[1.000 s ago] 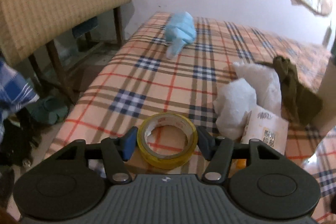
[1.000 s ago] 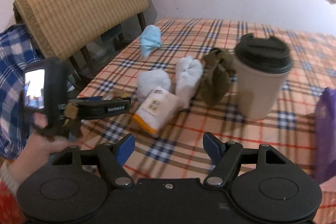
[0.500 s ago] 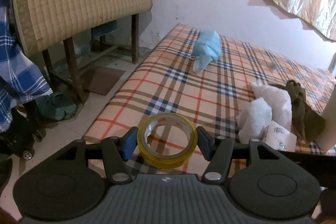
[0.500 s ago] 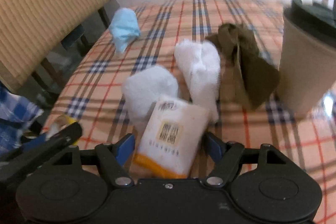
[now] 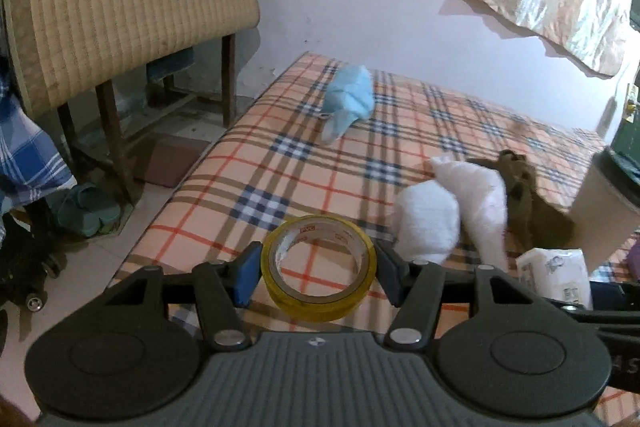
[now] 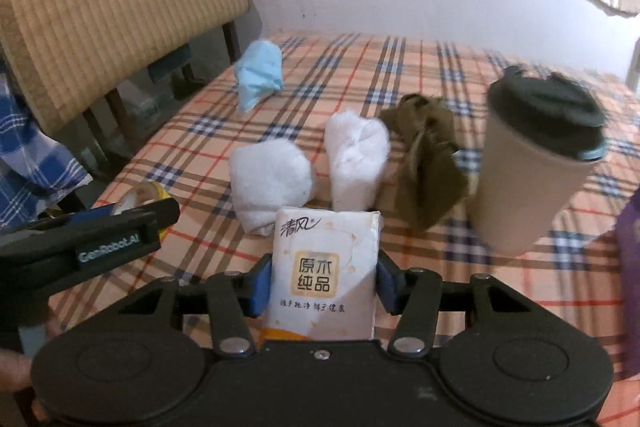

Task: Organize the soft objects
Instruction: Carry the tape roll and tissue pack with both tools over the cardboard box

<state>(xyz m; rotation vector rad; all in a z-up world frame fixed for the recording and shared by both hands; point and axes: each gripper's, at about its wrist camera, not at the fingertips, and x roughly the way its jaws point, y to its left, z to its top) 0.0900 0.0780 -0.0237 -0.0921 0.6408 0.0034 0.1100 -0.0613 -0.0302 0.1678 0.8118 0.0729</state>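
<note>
The tissue pack (image 6: 324, 267) is the landmark here. It stands upright between the blue pads of the right hand-held gripper (image 6: 323, 281), its long axis running straight away along the fingers, and the jaws are closing on its two long edges, pads at its sides. To the pack's left, the left hand-held gripper (image 5: 318, 273) holds a yellow tape roll (image 5: 319, 267) flat between its pads, clamped at a middling width. Just beyond the pack lie two white cloth bundles (image 6: 272, 183), with an olive cloth (image 6: 428, 155) beyond and to its right, touching the paper cup (image 6: 532, 167). Farthest off, beyond and left, lies a blue cloth (image 6: 258, 77) on the plaid bed (image 6: 400, 67). The right hand is the nearer one for any move of the pack.
</note>
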